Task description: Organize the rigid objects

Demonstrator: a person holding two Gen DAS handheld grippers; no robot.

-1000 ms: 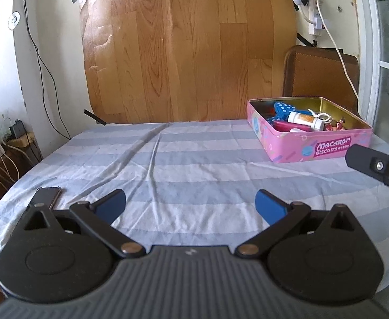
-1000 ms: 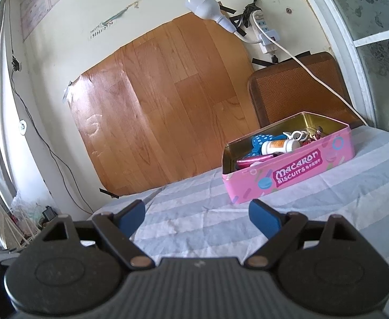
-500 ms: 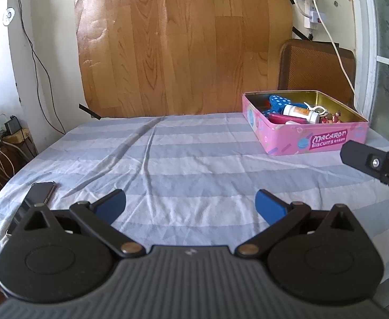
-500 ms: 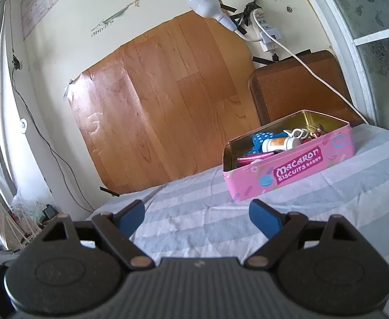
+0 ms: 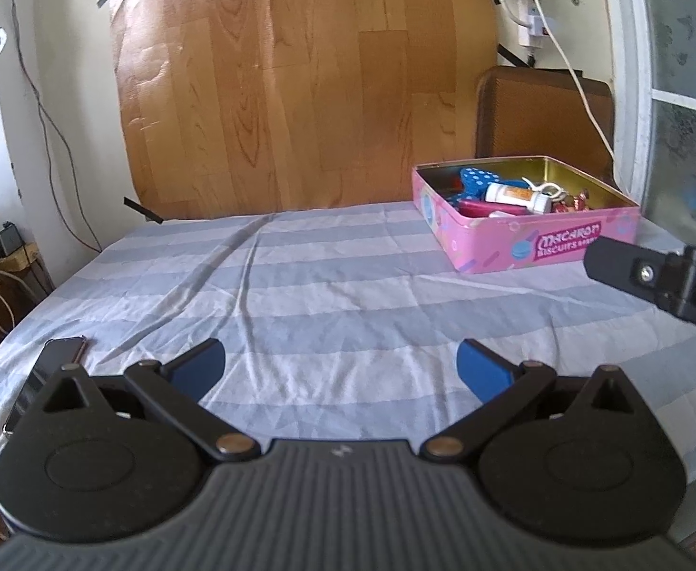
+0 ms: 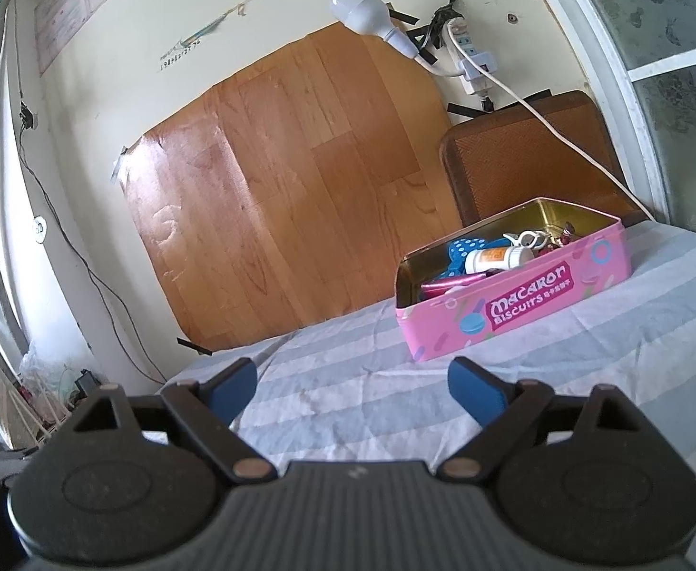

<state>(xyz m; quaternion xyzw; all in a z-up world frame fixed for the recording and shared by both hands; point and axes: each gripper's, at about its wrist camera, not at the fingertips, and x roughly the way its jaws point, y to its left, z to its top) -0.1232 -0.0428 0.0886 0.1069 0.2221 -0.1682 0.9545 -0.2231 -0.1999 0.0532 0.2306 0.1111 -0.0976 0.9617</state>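
Left wrist view
- My left gripper (image 5: 340, 364): jaws spread wide, nothing between the blue pads; it hangs low over the striped cloth (image 5: 328, 295).
- Tin (image 5: 526, 221): the pink biscuit tin sits ahead and to my right, near the far right edge of the table, its long axis running away from me and slightly rightward.
- Contents: a white bottle (image 5: 516, 196), a blue dotted piece and a pink tube lie inside, already gathered.
- Phone (image 5: 50, 371): a dark flat phone lies just left of my left finger, at the near left edge, long axis pointing away from me. I judge it the only loose thing left, and my left side is the nearer one.
- Right gripper (image 5: 652, 280): part of it pokes in at the right, between me and the tin's near corner.

Right wrist view
- My right gripper (image 6: 352, 383): jaws apart, empty.
- Tin (image 6: 514, 304): ahead and right, close, lid off, its near corner towards me.
- Obstruction: only bare cloth lies between my fingers and the tin; the phone is out of sight here.
- Surroundings: a wood-grain sheet (image 6: 290, 181) taped to the wall and a brown chair back (image 6: 528, 162) stand behind the table.
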